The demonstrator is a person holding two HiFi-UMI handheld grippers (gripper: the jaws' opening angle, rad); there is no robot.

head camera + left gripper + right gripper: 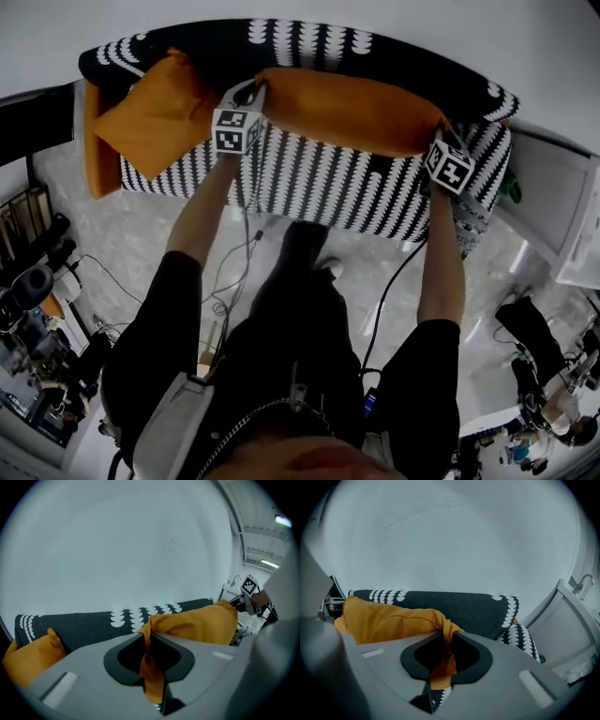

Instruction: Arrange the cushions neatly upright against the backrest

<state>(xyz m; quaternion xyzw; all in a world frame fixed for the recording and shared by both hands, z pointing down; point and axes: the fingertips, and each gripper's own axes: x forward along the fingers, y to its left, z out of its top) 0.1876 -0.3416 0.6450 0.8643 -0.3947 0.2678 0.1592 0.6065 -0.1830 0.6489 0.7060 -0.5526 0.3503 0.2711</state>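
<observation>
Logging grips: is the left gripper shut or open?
Shut: the left gripper pinches a corner of the orange cushion between its jaws.

Dim, flat, cool light; strong fisheye bending and dark vignetted corners.

Plain pale wall (117, 541) behind; grey mottled stone floor (141, 234) below; white boxy cabinet (562, 216) at right, dark cluttered equipment (37, 300) at left.

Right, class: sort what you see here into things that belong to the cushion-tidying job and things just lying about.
Job: held orange cushion, pinched at both ends by left tool and right tool; second orange cushion; sofa backrest.
Lying about: equipment clutter on the floor; white unit.
</observation>
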